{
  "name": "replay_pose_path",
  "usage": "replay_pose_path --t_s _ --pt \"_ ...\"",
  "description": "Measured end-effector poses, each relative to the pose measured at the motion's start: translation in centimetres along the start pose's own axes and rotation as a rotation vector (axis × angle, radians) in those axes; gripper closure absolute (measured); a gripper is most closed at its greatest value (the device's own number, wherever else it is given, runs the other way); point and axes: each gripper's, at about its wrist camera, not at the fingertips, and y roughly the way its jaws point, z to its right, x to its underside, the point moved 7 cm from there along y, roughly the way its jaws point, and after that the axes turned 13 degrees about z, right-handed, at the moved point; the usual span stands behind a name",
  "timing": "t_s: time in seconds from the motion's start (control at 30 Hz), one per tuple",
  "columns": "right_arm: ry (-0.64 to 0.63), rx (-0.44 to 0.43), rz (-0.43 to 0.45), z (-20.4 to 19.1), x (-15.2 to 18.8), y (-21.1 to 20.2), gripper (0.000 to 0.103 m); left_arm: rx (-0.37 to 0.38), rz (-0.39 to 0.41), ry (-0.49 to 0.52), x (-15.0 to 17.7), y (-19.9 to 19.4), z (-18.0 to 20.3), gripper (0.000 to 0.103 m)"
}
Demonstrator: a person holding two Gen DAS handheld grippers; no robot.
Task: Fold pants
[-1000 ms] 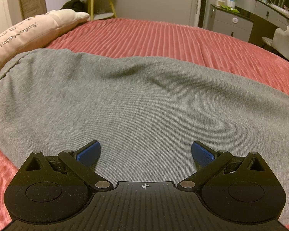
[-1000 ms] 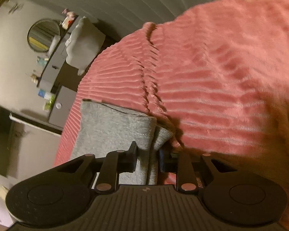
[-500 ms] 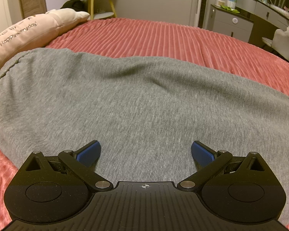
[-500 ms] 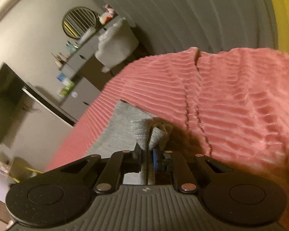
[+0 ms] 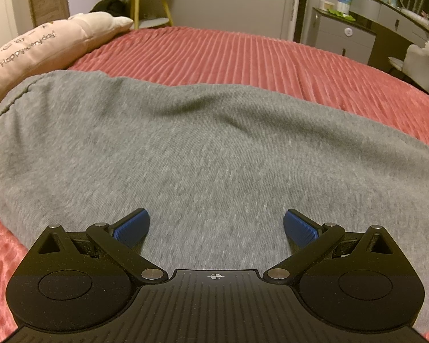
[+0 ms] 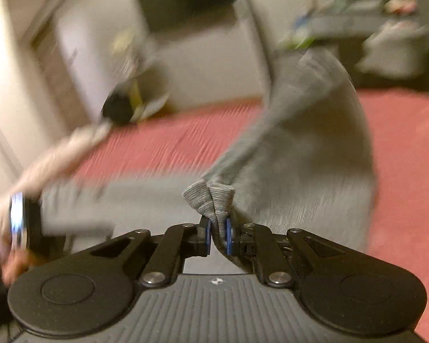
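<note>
The right gripper (image 6: 216, 235), clamped on the ribbed cuff of the grey knit pants (image 5: 208, 154), has swung up from the red ribbed bedspread (image 5: 228, 54), trailing the leg through the air; the fold-over is likely under way. The left gripper (image 5: 216, 224) hangs wide open and empty above the pants spread on the bed; nothing there has shifted.

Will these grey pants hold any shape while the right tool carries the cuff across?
Probably not. The grey pants bunch in the right tool and trail limply, so expect sag. Soft knit likely drags on the ribbed red bedspread rather than sliding.
</note>
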Motion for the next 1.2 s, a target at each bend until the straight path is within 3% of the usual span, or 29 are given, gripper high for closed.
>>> replay_pose_path --t_s 0.07,0.17,0.23,0.27,0.3,0.37,0.47,0.53,0.63,0.67,0.7,0.77,0.83,0.9,1.0,1.03,1.1,1.2 --pt "0.027 0.016 -0.172 0.2 3.2 2.4 0.088 0.001 -0.001 0.001 0.0 0.0 0.0 0.000" --pt "0.112 -0.011 -0.140 0.7 2.2 1.5 0.083 0.006 -0.002 -0.005 0.0 0.0 0.0 0.000" --pt "0.245 -0.072 -0.111 1.9 1.3 0.4 0.069 0.008 -0.002 -0.007 0.0 0.0 0.0 0.000" --pt "0.310 -0.082 -0.084 2.6 1.0 -0.3 0.057 0.009 -0.001 -0.007 0.0 0.0 0.0 0.000" --pt "0.374 -0.071 -0.048 3.7 0.8 -0.9 0.040 0.009 0.000 -0.006 0.0 0.0 0.0 0.000" --pt "0.525 -0.021 0.003 6.6 1.0 -1.7 0.023 0.010 0.002 -0.004 0.0 0.0 0.0 0.000" --pt "0.759 0.051 0.031 10.6 2.9 -3.2 0.025 0.018 0.004 -0.009 0.0 -0.1 0.0 0.000" --pt "0.772 0.101 0.041 11.5 3.2 -3.9 0.035 0.030 0.008 -0.006 -0.1 -0.3 0.1 0.000" --pt "0.722 0.243 0.142 12.5 2.7 -6.3 0.036 0.071 0.030 0.009 -0.3 -1.0 0.7 0.000" --pt "0.726 0.291 0.204 13.0 2.5 -7.4 0.032 0.088 0.040 0.012 -0.4 -1.2 0.9 0.000" --pt "0.737 0.338 0.257 13.7 2.5 -8.5 0.017 0.113 0.050 0.016 -0.5 -1.6 1.3 0.000" --pt "0.781 0.406 0.343 15.2 3.0 -10.2 0.009 0.168 0.059 0.009 -0.7 -2.6 2.4 0.000" --pt "0.860 0.405 0.371 16.4 3.9 -10.7 0.009 0.269 0.040 -0.037 -0.8 -3.5 4.1 0.000" --pt "0.930 0.385 0.346 17.2 4.8 -10.2 0.009 0.416 -0.019 -0.101 -1.0 -4.0 6.7 0.000" --pt "0.919 0.383 0.288 16.8 4.8 -8.1 0.009 0.599 -0.115 -0.201 -1.3 -3.9 10.9 0.002" --pt "0.906 0.374 0.278 16.3 4.7 -7.4 0.009 0.645 -0.152 -0.229 -1.3 -3.6 12.3 0.008" --pt "0.901 0.335 0.284 15.8 4.6 -7.2 0.008 0.697 -0.218 -0.266 -1.3 -2.7 14.6 0.015" --pt "0.910 0.316 0.298 15.6 4.5 -7.3 0.007 0.710 -0.311 -0.296 -0.5 -0.9 16.9 0.021"
